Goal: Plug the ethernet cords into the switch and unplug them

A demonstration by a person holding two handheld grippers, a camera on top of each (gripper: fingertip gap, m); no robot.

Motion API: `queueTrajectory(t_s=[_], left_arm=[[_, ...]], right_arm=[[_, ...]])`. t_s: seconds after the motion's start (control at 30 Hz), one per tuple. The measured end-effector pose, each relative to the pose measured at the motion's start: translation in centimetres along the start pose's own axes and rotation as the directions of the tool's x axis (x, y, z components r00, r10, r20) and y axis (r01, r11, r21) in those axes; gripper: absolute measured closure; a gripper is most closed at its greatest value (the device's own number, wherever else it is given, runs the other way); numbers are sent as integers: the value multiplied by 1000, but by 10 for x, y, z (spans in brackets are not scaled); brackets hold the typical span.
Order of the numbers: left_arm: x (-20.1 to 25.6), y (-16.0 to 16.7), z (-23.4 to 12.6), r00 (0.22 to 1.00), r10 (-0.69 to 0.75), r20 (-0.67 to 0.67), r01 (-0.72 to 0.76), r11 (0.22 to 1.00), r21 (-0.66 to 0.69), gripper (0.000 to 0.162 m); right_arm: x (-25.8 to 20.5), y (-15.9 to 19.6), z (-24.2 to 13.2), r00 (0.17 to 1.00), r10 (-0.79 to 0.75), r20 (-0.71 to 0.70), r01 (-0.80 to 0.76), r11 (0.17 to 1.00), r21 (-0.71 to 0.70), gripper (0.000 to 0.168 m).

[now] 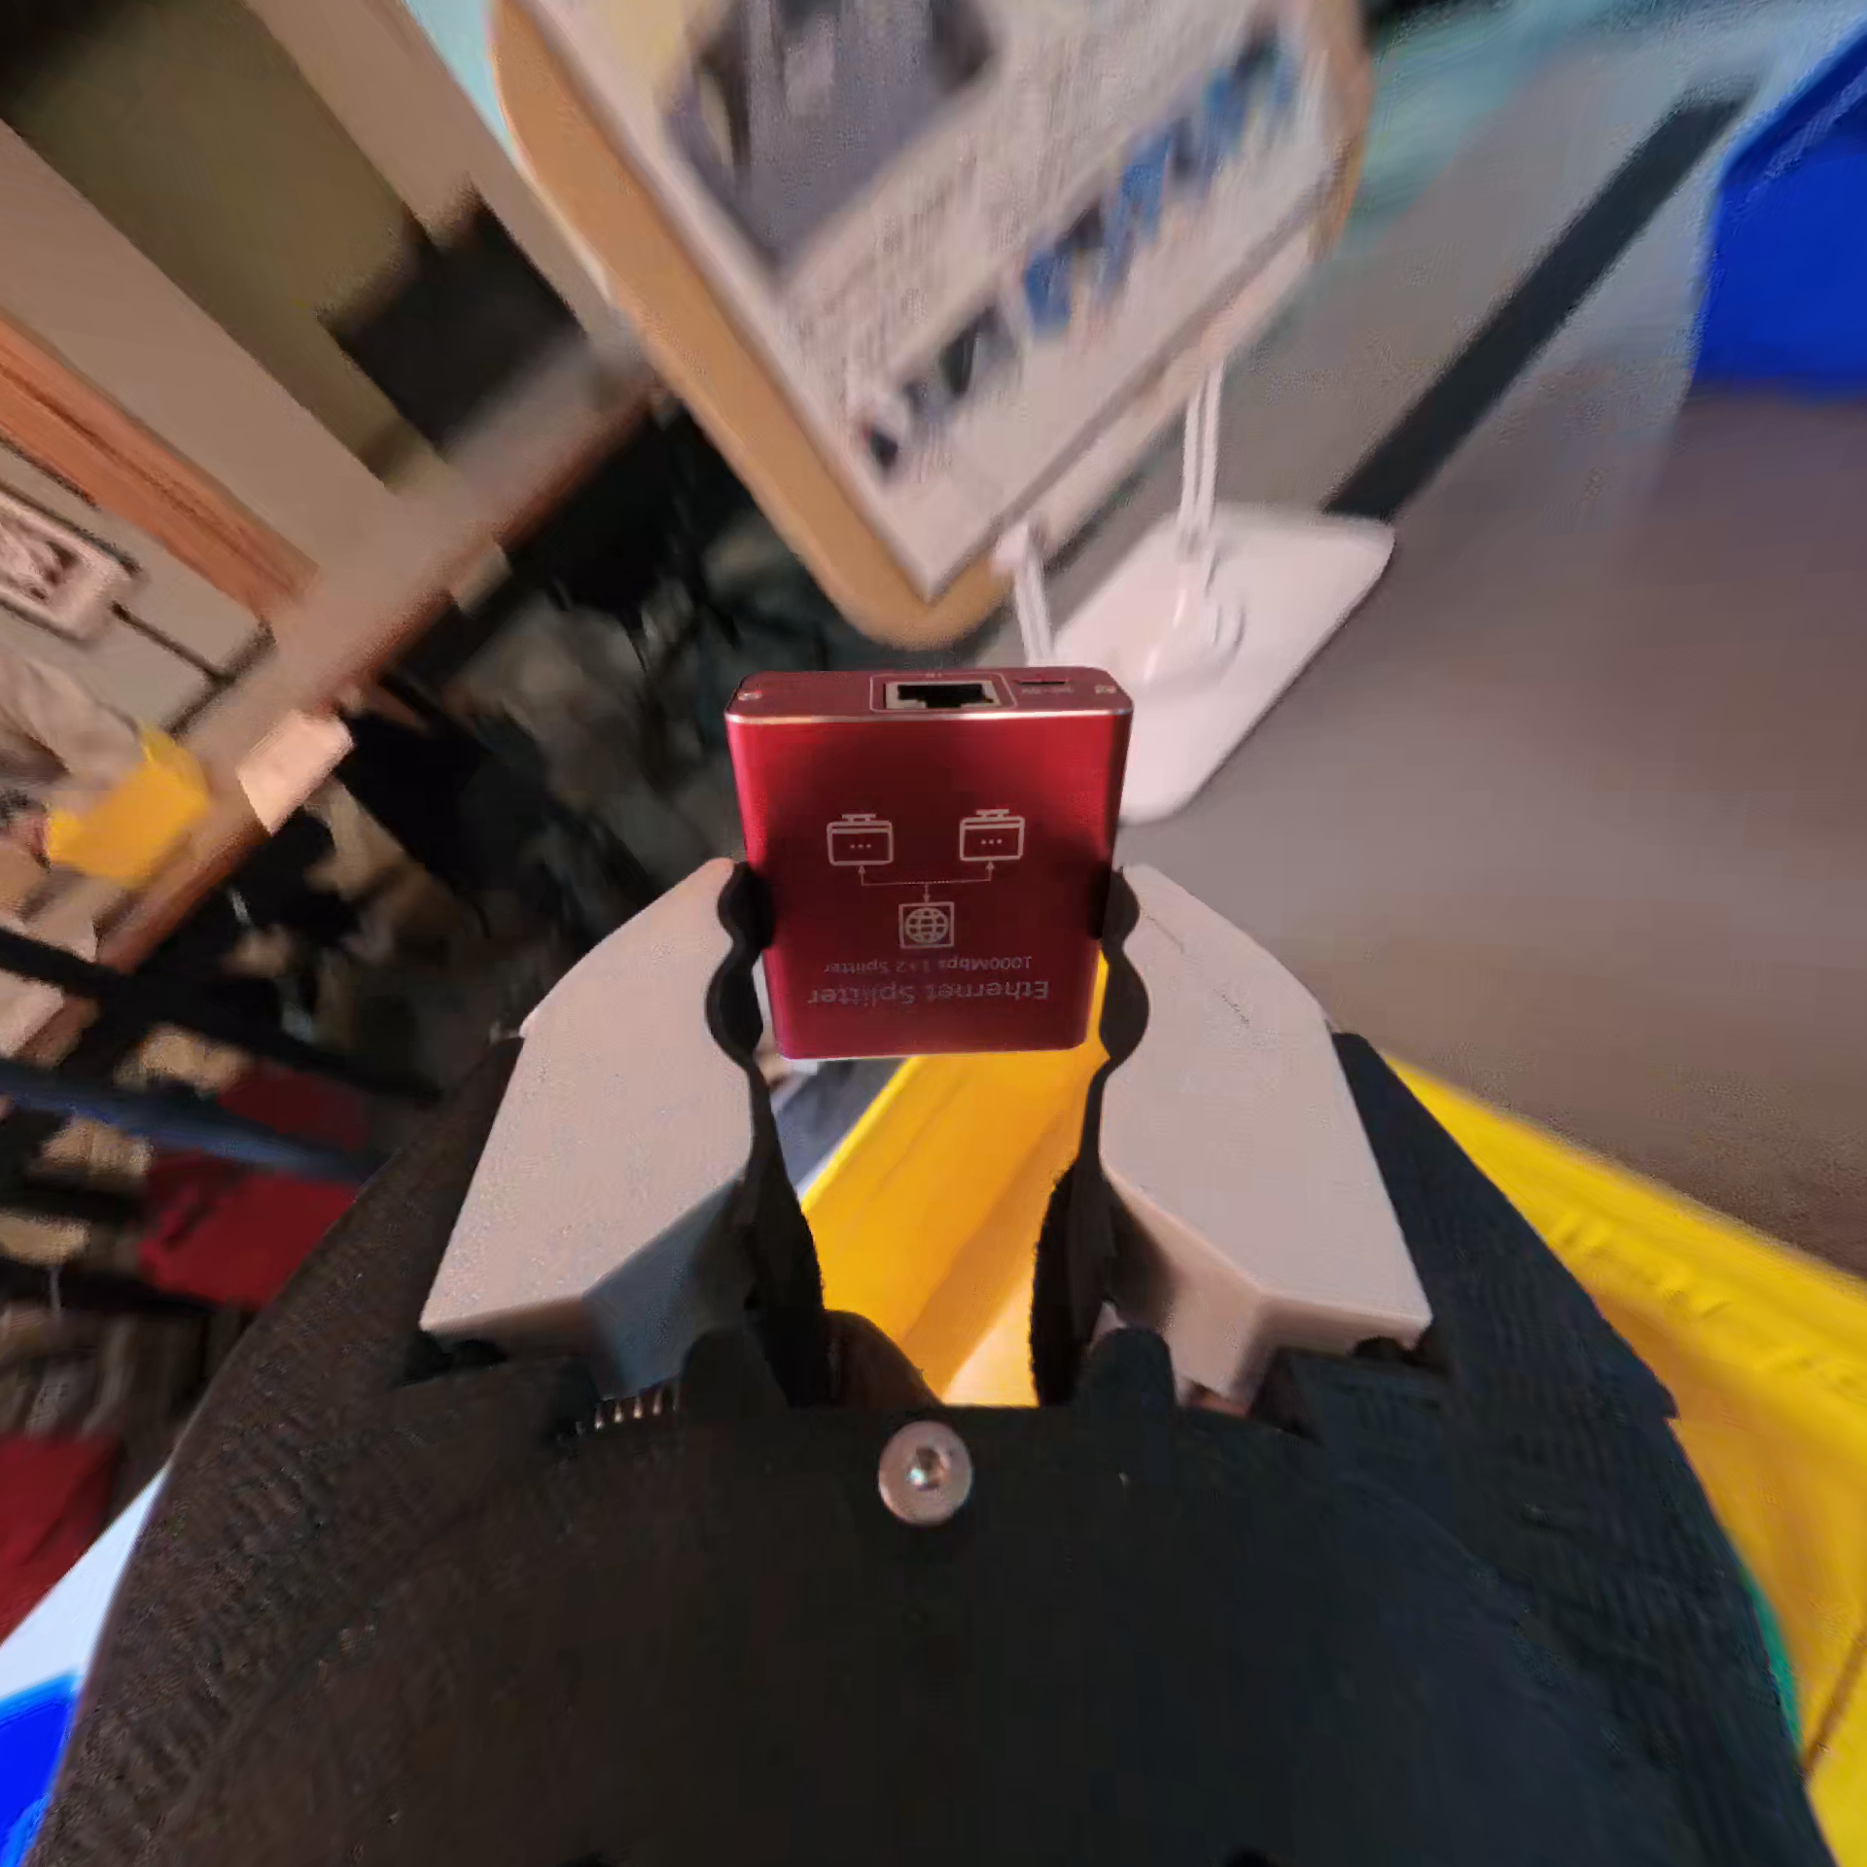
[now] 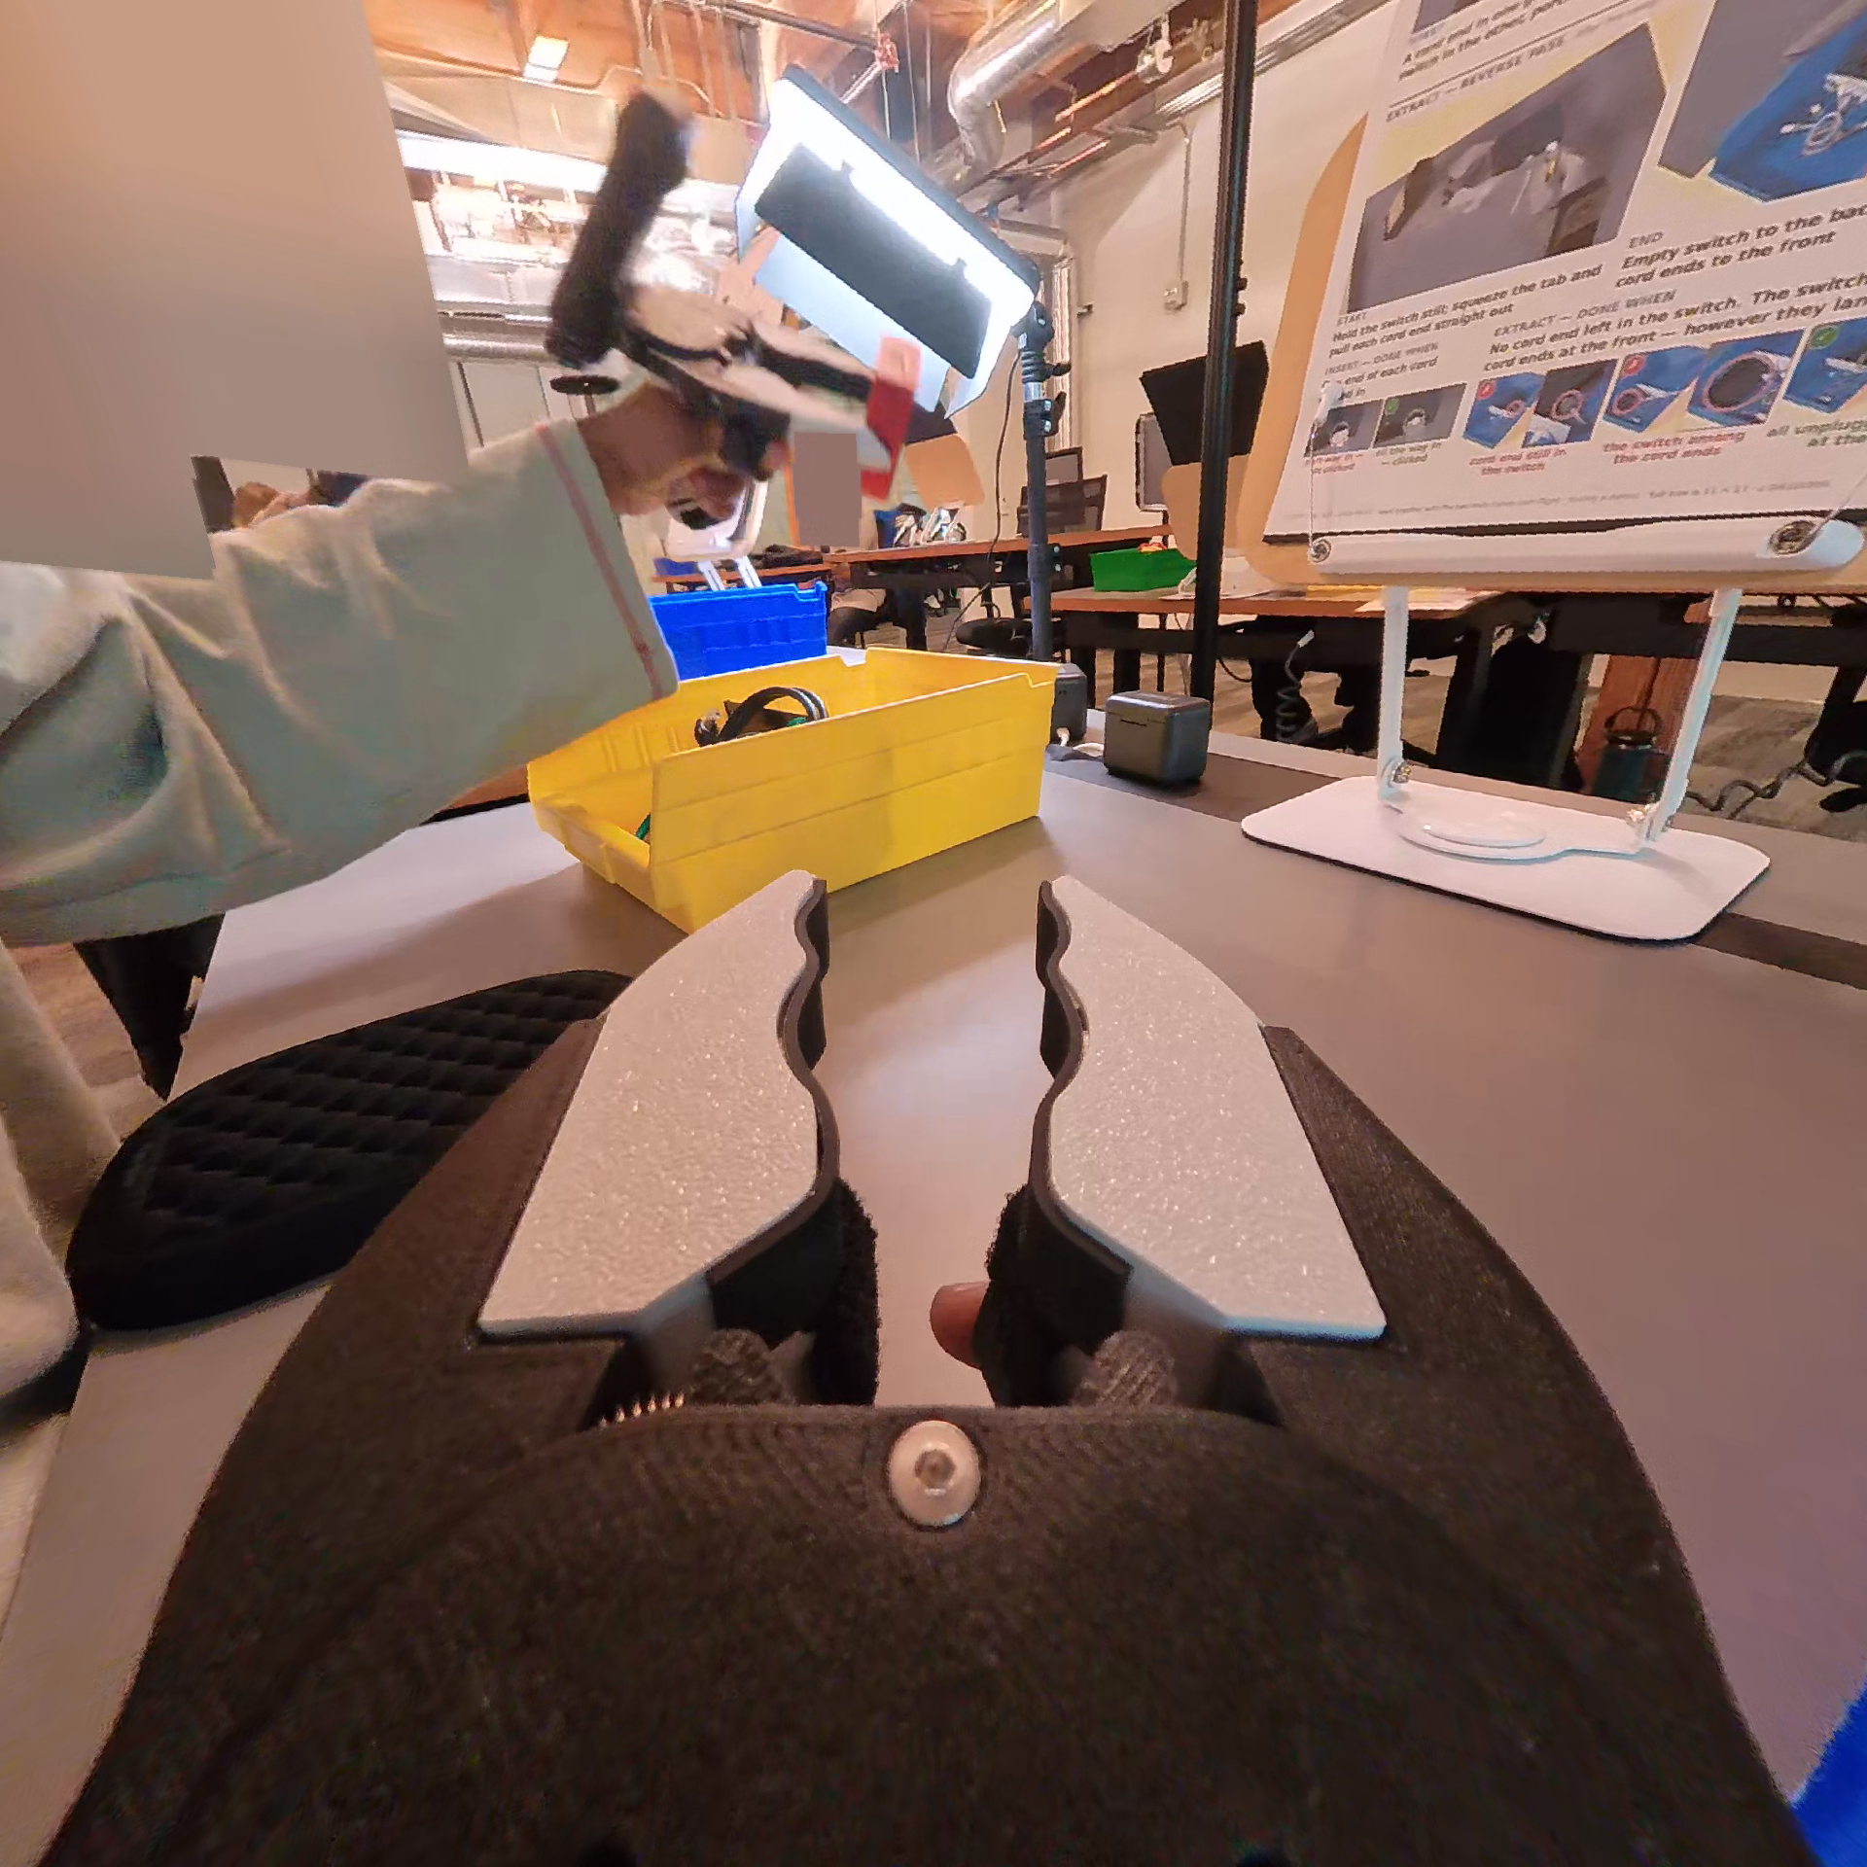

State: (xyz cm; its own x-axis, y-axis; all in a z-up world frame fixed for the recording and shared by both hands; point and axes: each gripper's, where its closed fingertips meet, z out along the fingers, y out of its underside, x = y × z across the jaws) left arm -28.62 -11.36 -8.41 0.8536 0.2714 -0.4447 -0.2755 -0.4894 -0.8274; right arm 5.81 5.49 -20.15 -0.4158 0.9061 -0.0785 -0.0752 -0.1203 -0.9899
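Note:
My left gripper (image 1: 924, 889) is shut on a small red metal switch (image 1: 924, 859) and holds it in the air, with one empty port on its far end. In the right wrist view the left gripper (image 2: 849, 394) shows raised high above the yellow bin (image 2: 808, 778), the red switch (image 2: 894, 404) at its tip. Dark ethernet cords (image 2: 763, 712) lie coiled inside the yellow bin. My right gripper (image 2: 935, 909) is open and empty, low over the grey table (image 2: 1313, 1061), in front of the bin.
A blue bin (image 2: 743, 631) stands behind the yellow one. An instruction board on a white stand (image 2: 1515, 849) is at the right. A small grey box (image 2: 1157, 738) sits behind the bin. A black mesh pad (image 2: 303, 1132) lies at the left. A studio light on a pole (image 2: 889, 242) rises behind. Tip to tip, the grippers are about 40 cm apart.

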Motion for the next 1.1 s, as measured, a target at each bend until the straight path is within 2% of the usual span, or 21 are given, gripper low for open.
queueTrajectory(t_s=[0.1, 0.2, 0.27, 0.4, 0.47, 0.53, 0.6, 0.73, 0.87, 0.97, 1.03, 1.1], left_arm=[[43, -56, -29, 999, -26, 22, 20, 970, 242, 97], [107, -89, -46, 1000, 7, 0, -7, 928, 372, 96], [158, -99, -49, 996, 77, -34, -57, 914, 402, 97], [247, -103, -43, 987, 112, -114, -48, 888, 457, 97], [292, -97, -39, 959, 145, -243, -17, 886, 463, 97], [333, -92, -44, 874, 165, -457, 90, 869, 486, 97], [360, -84, -51, 750, 177, -637, 175, 876, 449, 97], [389, -66, -69, 474, 204, -857, 224, 913, 341, 97], [408, -50, -80, 267, 207, -941, 170, 951, 257, 97], [421, -38, -89, 144, 208, -967, 103, 969, 224, 97], [427, -33, -93, 83, 210, -974, 71, 974, 216, 97], [431, -32, -97, 38, 215, -976, 55, 975, 217, 97]], right_arm=[[-2, 1, 1, 1000, -4, 8, 4, 1000, -8, 128], [-4, 2, 1, 1000, -14, 14, 15, 1000, -12, 128], [-5, 3, 2, 1000, -23, 12, 23, 1000, -20, 128], [-9, 2, 2, 999, -52, 17, 52, 998, -32, 126], [-13, 3, 3, 995, -90, 31, 92, 995, -46, 122], [-21, 2, 2, 983, -172, 72, 177, 981, -78, 117], [-34, 0, -1, 941, -300, 156, 318, 942, -106, 107], [-71, -19, -10, 763, -523, 380, 574, 818, -26, 99], [-107, -33, -9, 536, -651, 538, 712, 690, 126, 97], [-121, -19, -9, 400, -634, 662, 778, 616, 120, 97], [-126, -8, -10, 327, -605, 726, 819, 565, 101, 98], [-133, 0, -10, 259, -576, 775, 845, 523, 106, 106]])
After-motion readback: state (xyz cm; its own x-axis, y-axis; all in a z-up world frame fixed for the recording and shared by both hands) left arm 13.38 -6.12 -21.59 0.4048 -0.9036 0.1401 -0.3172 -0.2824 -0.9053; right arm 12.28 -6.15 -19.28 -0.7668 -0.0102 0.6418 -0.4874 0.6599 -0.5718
